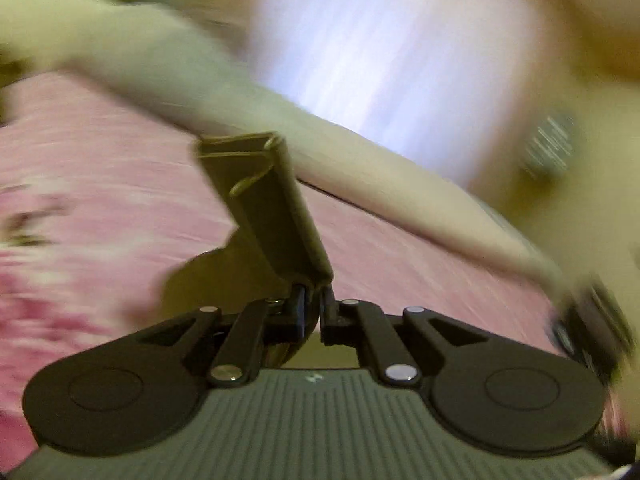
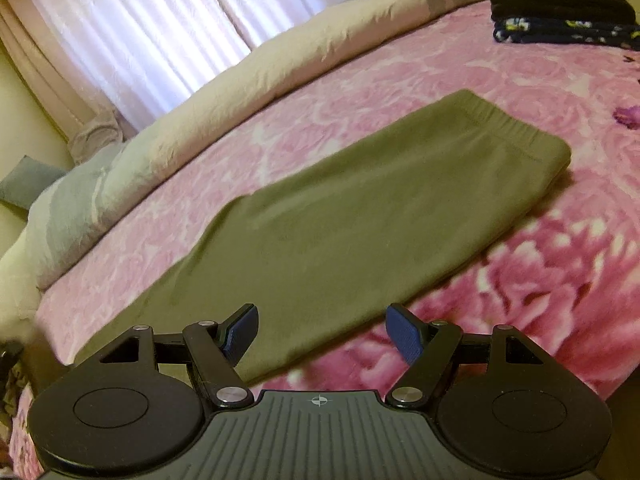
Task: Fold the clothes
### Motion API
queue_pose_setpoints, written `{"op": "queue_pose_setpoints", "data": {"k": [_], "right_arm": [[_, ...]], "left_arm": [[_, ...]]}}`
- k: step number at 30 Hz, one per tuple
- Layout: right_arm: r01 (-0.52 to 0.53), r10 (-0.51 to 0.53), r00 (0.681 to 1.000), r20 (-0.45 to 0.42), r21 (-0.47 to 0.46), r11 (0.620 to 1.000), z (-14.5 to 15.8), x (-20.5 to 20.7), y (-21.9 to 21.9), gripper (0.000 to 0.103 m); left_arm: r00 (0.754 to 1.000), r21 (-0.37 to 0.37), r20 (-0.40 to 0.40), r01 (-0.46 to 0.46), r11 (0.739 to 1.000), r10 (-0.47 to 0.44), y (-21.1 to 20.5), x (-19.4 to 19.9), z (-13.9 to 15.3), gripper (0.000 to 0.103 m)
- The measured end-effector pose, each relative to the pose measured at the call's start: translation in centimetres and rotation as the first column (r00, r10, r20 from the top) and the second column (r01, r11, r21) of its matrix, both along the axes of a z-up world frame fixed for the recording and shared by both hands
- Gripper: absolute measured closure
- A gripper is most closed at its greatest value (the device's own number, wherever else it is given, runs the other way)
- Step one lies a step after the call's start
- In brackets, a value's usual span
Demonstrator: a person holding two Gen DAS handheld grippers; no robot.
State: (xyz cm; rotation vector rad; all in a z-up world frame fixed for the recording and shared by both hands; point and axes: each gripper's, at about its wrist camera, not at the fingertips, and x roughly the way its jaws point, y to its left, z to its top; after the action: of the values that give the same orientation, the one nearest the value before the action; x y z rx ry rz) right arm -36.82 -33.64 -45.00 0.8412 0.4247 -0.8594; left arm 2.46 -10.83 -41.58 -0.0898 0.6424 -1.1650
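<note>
Pink rose-print blanket covers the bed, white curtains behind. Left gripper is clamped on olive trousers lying mid-bed; right gripper gapes wide, holding nothing, over their near end.

Bed: covered with a pink rose-patterned blanket. Lying flat on it near the middle is an olive-green garment, folded lengthwise, its elastic waistband toward the far right corner of the bed. A long cream and grey rolled quilt runs along the far edge beside the curtain, and a stack of folded dark clothes sits at the far right corner, apart from the garment.
</note>
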Motion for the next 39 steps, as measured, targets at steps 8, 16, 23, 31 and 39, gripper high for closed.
{"op": "queue_pose_setpoints", "data": {"k": [8,16,23,31,39], "right_arm": [[0.015,-0.016,0.999,0.052,0.02,1.0,0.7,-0.9,-0.3,0.029],[-0.153,0.076,0.934,0.35,0.197,0.968,0.2,3.4,-0.9,0.029],[-0.256,0.041,0.895,0.445,0.436,0.863,-4.1,10.9,-3.0,0.035],[-0.233,0.066,0.926,0.371,0.425,0.875,-4.8,15.1,-3.9,0.046],[-0.218,0.113,0.95,0.291,0.361,0.907,-5.3,17.6,-2.9,0.094]], "left_arm": [[0.955,0.303,0.068,0.256,0.918,-0.289,-6.3,-9.6,-6.3,0.073],[0.993,0.214,-0.032,0.12,0.969,-0.116,-0.6,-2.7,-1.4,0.076],[0.994,0.195,-0.076,-0.061,0.979,0.078,3.8,4.0,-0.3,0.076],[0.97,0.193,-0.187,-0.12,0.974,0.156,5.4,8.3,-1.9,0.076],[0.946,0.193,-0.265,-0.139,0.971,0.188,4.9,9.8,-3.3,0.076]]}}
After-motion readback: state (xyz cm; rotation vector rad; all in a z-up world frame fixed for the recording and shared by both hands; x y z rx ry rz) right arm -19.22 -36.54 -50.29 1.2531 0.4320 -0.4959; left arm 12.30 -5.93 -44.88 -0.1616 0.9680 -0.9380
